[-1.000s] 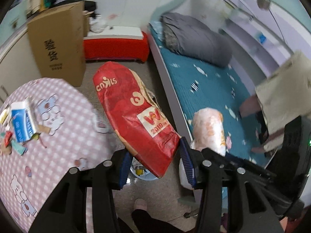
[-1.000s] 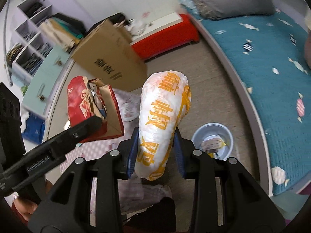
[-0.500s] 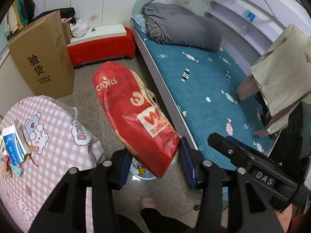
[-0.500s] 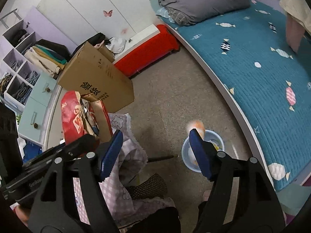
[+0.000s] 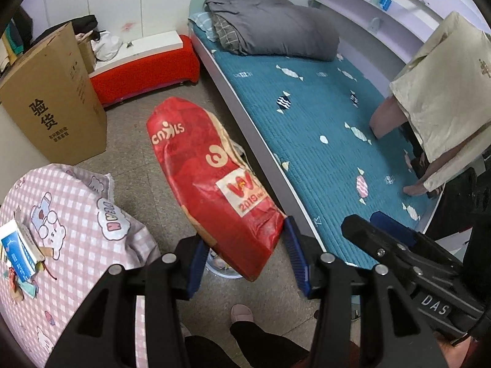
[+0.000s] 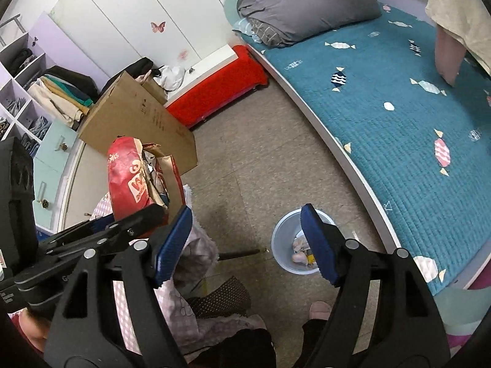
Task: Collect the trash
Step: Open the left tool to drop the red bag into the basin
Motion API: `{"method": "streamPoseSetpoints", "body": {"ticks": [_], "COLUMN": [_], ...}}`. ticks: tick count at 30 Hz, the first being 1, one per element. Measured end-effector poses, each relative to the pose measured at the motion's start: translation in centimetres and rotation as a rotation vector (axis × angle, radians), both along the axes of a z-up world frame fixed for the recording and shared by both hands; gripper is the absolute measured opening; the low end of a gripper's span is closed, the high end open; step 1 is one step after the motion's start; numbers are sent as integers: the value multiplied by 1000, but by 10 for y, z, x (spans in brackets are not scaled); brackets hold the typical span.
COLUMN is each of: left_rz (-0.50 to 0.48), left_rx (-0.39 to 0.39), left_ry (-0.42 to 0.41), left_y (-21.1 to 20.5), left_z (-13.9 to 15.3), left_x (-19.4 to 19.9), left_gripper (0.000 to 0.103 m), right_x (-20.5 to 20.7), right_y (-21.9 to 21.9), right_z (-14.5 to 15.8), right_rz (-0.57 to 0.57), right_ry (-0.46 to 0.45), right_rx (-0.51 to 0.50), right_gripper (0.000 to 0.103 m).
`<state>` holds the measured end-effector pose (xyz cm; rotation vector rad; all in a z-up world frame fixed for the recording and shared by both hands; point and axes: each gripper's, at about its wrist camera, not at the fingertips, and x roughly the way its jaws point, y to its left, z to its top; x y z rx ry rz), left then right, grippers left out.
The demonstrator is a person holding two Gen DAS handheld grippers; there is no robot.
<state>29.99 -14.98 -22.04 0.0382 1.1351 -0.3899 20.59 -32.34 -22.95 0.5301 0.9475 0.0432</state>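
My left gripper point(image 5: 244, 245) is shut on the lower corner of a red paper bag point(image 5: 214, 178), holding it in the air above the floor. In the right wrist view the same red bag point(image 6: 129, 174) shows its open top stuffed with crumpled paper. My right gripper point(image 6: 245, 224) has its jaws opening, with nothing between them. It hovers over a light blue bin point(image 6: 280, 254) on the floor, which holds crumpled trash point(image 6: 302, 247). In the left wrist view the bin point(image 5: 221, 268) is mostly hidden under the bag.
A round table with a pink checked cloth point(image 5: 61, 230) carries a blue-and-white packet point(image 5: 18, 251) and scraps. A tall cardboard box point(image 5: 52, 98), a red bench point(image 5: 144, 70) and a teal bed point(image 5: 322, 122) ring the floor. A person's slipper point(image 5: 242, 312) is below.
My right gripper let go of the white-and-orange bag, which dropped toward the bin, and its jaws spread wide. My left gripper, still holding the red bag, swung away from the table.
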Motion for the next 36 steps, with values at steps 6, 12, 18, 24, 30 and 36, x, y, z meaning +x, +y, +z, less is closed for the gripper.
{"method": "streamPoseSetpoints", "body": {"ticks": [6, 12, 18, 24, 30, 36], "left_rz": [-26, -28, 22, 54, 121, 218], "left_rx": [5, 16, 16, 15, 6, -10], "left_ry": [-4, -8, 9, 8, -4, -38], "left_y": [-11, -18, -7, 7, 32, 66], "left_z": [-1, -3, -6, -5, 1, 14], "left_x": [3, 4, 5, -3, -15, -30], "left_gripper": [48, 65, 76, 76, 76, 76], "right_x": [-3, -6, -10, -9, -6, -1], "right_y": [-6, -14, -11, -1, 15, 44], "right_z": [2, 1, 2, 4, 9, 18], "right_rz": [-22, -47, -43, -8, 51, 139], "right_ry": [-3, -3, -4, -11, -25, -49], "right_rx": [-7, -1, 0, 2, 12, 15], "right_gripper": [73, 73, 73, 73, 73, 74]}}
